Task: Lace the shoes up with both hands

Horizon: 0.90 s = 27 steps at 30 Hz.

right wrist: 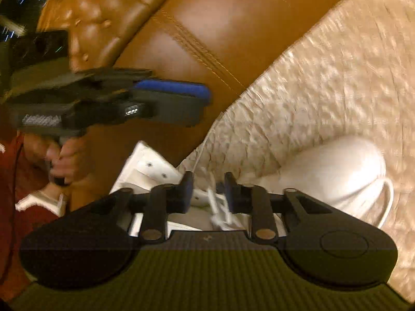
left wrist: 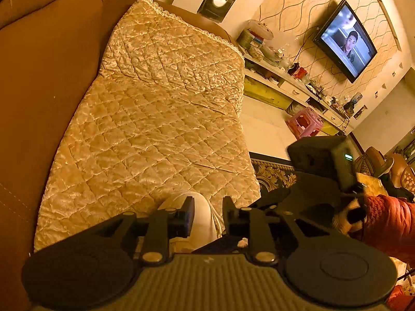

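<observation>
A white shoe point(right wrist: 337, 171) lies on a quilted cream sofa cover point(right wrist: 324, 77). Its eyelet flap point(right wrist: 153, 168) lifts at the left. My right gripper point(right wrist: 208, 191) hovers over the shoe's laced middle with its jaws apart. A blurred white lace point(right wrist: 215, 204) runs through the gap, and the pads do not press on it. A lace loop point(right wrist: 386, 199) curls beside the toe. My left gripper point(left wrist: 207, 215) is open just above the shoe's white end point(left wrist: 202, 223), with nothing between its pads. It also shows from the side in the right wrist view, left gripper point(right wrist: 203, 105) above the flap.
Brown leather sofa back point(right wrist: 207, 26) rises behind the shoe. The right tool's black housing point(left wrist: 321, 160) and a hand in a red sleeve point(left wrist: 384, 223) crowd the right. Beyond the cover point(left wrist: 160, 108) are a pink stool point(left wrist: 304, 123), a cluttered shelf point(left wrist: 285, 77) and a wall television point(left wrist: 345, 41).
</observation>
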Motion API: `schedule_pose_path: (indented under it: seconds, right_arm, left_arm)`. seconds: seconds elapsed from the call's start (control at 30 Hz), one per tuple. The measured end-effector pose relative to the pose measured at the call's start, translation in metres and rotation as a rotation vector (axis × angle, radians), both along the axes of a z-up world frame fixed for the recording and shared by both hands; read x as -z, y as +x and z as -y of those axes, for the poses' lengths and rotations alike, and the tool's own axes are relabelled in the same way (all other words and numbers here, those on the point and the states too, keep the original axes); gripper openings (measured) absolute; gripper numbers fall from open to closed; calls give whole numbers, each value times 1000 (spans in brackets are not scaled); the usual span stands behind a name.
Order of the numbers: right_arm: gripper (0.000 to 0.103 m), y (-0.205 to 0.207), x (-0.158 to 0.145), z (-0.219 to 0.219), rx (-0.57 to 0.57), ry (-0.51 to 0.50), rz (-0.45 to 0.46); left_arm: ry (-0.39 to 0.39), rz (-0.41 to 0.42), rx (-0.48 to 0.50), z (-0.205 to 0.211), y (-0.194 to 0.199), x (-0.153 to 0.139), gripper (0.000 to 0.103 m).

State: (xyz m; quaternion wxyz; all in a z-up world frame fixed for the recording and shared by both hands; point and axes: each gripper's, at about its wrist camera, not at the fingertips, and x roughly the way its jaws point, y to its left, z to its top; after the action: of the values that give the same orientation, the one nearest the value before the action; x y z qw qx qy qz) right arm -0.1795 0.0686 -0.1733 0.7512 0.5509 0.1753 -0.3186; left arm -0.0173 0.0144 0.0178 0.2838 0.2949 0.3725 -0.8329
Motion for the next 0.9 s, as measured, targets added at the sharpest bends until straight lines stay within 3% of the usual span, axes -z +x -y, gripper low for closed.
schedule_pose_path:
  seconds: [0.2, 0.3, 0.33, 0.5, 0.67, 0.73, 0.8, 0.87, 0.9]
  right_arm:
    - [23, -8, 24, 8, 30, 101, 150]
    - [18, -3, 26, 6, 41, 112, 116]
    - [7, -2, 28, 4, 63, 114, 98]
    - [5, -12, 32, -29, 250, 121, 104]
    - [5, -42, 28, -71, 527, 103, 360]
    - [5, -53, 20, -78, 606, 65, 455]
    - [5, -59, 13, -81, 651, 24, 506]
    - [5, -60, 6, -78, 658, -6, 512]
    - [5, -59, 4, -77, 655, -11, 512]
  left_arm:
    - [11, 8, -6, 2, 2, 5, 36]
    - [6, 17, -21, 4, 6, 4, 44]
    - [9, 14, -27, 5, 7, 4, 45]
    - [30, 21, -22, 9, 12, 9, 49]
    - [80, -11, 78, 11, 12, 11, 64]
    - [62, 4, 139, 6, 3, 9, 65]
    - [10, 41, 180, -1, -10, 6, 60]
    - [11, 35, 206, -2, -20, 8, 29]
    - [7, 33, 207, -3, -24, 8, 21]
